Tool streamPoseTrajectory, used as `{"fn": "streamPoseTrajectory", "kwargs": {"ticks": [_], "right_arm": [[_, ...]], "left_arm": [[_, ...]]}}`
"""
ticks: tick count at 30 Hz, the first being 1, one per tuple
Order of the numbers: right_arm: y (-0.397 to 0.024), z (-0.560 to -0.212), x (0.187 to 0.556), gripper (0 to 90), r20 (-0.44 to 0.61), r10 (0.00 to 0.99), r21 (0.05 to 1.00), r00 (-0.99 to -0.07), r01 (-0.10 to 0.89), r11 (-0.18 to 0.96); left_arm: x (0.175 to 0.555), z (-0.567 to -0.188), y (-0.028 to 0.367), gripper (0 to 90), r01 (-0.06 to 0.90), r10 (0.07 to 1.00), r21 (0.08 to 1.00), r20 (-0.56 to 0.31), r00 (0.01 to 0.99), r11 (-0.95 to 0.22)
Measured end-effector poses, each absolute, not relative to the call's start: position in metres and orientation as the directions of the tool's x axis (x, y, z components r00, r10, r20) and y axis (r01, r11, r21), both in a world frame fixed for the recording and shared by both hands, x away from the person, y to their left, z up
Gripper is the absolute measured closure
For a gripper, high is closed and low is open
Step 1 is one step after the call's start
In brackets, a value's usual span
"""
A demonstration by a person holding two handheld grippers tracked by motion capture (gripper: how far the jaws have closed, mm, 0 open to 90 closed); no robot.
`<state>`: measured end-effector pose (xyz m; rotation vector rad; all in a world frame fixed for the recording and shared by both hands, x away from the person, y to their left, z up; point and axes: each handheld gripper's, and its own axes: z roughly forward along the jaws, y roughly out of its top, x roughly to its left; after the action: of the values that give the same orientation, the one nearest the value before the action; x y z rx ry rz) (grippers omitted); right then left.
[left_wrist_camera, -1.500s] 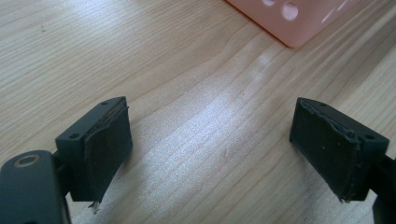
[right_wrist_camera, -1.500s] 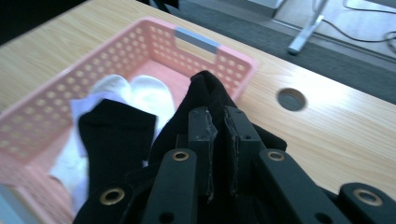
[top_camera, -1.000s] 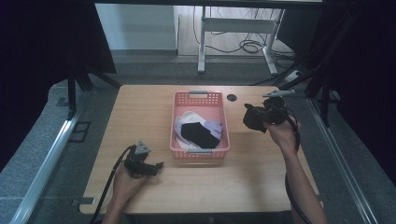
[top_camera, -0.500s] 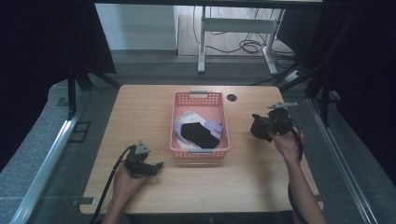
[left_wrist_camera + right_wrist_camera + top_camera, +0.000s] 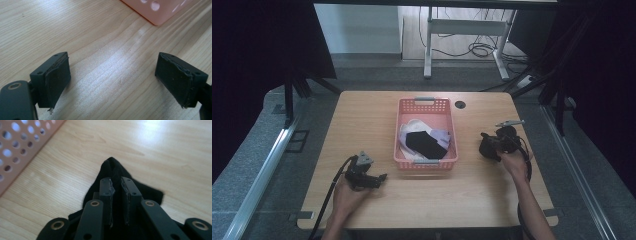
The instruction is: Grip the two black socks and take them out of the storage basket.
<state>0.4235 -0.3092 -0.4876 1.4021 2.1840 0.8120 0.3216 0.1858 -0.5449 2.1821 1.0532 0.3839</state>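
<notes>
I see bare surface (image 5: 362,125) on both sides of the pink basket (image 5: 427,106); the basket blocks the middle, standing between my two claws.

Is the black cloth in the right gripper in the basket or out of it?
Out. The right gripper pinches the black cloth over bare table, beside the pink basket.

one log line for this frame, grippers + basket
left gripper: open, low over table | right gripper: shut on black cloth, right of pink basket | basket: clothes inside
</notes>
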Motion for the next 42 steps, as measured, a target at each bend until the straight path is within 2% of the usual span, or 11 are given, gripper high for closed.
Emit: {"fn": "streamPoseTrajectory", "kwargs": {"ticks": [8,18,28,33,42], "right_arm": [[-0.311,-0.507,0.425,68.0,0.014,0.920,0.636,-0.391,0.714,0.293],[-0.311,-0.473,0.423,52.9,0.047,0.913,0.705,-0.406,0.661,0.257],[-0.283,-0.443,0.424,48.1,0.079,0.864,0.739,-0.498,0.611,0.284],[-0.267,-0.437,0.428,44.9,0.086,0.843,0.741,-0.531,0.600,0.302],[-0.223,-0.430,0.435,44.7,0.100,0.782,0.745,-0.616,0.567,0.351]], "left_arm": [[0.322,-0.545,0.186,12.7,0.577,0.776,0.684,-0.026,0.630,-0.446],[0.322,-0.545,0.186,12.7,0.578,0.776,0.684,-0.026,0.630,-0.446],[0.322,-0.545,0.186,12.7,0.578,0.776,0.683,-0.026,0.630,-0.447],[0.322,-0.545,0.186,12.8,0.577,0.774,0.681,-0.024,0.632,-0.451],[0.322,-0.545,0.186,12.7,0.577,0.774,0.681,-0.024,0.633,-0.451]]}}
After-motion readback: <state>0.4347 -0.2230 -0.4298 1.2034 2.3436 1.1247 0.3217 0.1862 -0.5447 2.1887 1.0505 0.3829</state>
